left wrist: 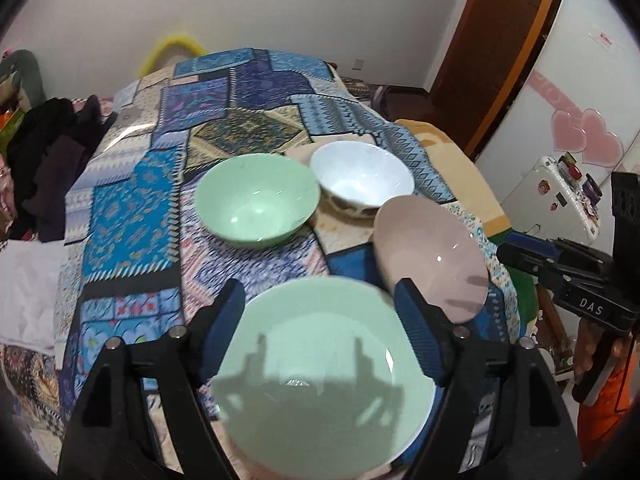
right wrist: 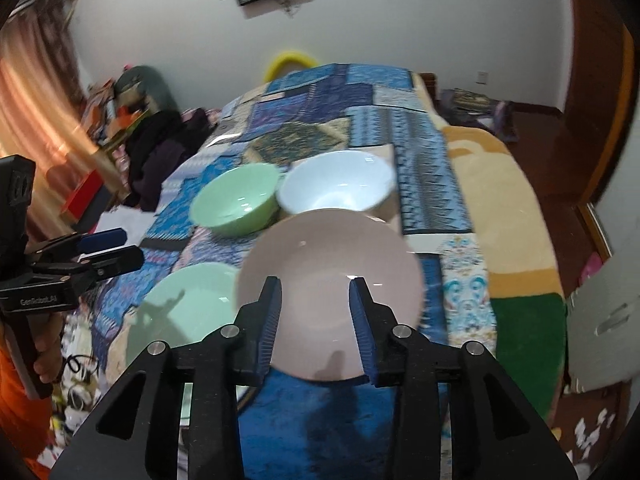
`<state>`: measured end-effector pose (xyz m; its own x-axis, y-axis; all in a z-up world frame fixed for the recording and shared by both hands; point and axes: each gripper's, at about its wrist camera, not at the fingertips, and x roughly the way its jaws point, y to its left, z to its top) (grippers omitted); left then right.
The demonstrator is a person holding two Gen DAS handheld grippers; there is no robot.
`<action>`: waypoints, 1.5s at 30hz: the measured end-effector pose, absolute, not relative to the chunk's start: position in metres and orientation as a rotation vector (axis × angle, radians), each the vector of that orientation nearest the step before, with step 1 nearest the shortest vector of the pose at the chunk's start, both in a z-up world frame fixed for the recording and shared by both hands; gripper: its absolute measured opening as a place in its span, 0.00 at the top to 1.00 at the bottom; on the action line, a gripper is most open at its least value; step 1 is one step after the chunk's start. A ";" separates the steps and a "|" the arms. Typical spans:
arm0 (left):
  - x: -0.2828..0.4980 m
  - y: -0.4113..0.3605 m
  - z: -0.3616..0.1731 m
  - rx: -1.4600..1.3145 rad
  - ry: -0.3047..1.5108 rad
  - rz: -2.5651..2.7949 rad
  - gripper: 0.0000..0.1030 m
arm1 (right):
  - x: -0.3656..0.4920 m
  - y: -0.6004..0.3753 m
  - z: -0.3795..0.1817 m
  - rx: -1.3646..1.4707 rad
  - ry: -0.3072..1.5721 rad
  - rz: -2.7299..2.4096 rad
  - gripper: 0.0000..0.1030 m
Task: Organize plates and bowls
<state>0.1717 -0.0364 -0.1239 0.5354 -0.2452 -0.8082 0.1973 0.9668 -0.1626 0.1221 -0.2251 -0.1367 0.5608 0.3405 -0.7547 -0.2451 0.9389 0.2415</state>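
Green and pink plates freed, both claws apart.
My left claw [left wrist: 320, 332] and right claw [right wrist: 314, 312] hold nothing; the pink plate [right wrist: 332, 284] overlaps the green plate [left wrist: 324, 368] on soft bedding and could slide.

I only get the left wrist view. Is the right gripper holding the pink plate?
Observer: No. The right gripper has its jaws apart, and the pink plate lies under them, ungripped.
Operator: What's past the dark clothes?
Observer: An orange curtain hangs there.
Operator: Where does the left gripper sit from that side?
Observer: It hangs left of the green plate, with its fingertips off the plate.
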 end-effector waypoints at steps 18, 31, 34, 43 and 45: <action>0.239 -0.110 -0.187 0.017 1.098 -0.345 0.20 | 0.147 -0.271 -0.195 0.230 1.025 0.241 0.62; 0.254 -0.124 -0.225 -0.006 1.240 -0.438 0.77 | 0.149 -0.262 -0.217 0.284 1.059 0.299 0.80; 0.251 -0.127 -0.225 0.026 1.221 -0.423 0.77 | 0.149 -0.260 -0.218 0.284 1.053 0.294 0.80; 0.245 -0.126 -0.221 0.019 1.230 -0.411 0.78 | 0.148 -0.261 -0.206 0.302 1.031 0.283 0.80; 0.242 -0.125 -0.216 0.010 1.221 -0.414 0.78 | 0.147 -0.261 -0.201 0.303 1.022 0.282 0.80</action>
<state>0.2423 -0.1249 -0.2164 0.2781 -0.3038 -0.9112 0.3139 0.9253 -0.2126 0.1469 -0.2609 -0.2008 0.4930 0.3681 -0.7883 -0.0887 0.9226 0.3754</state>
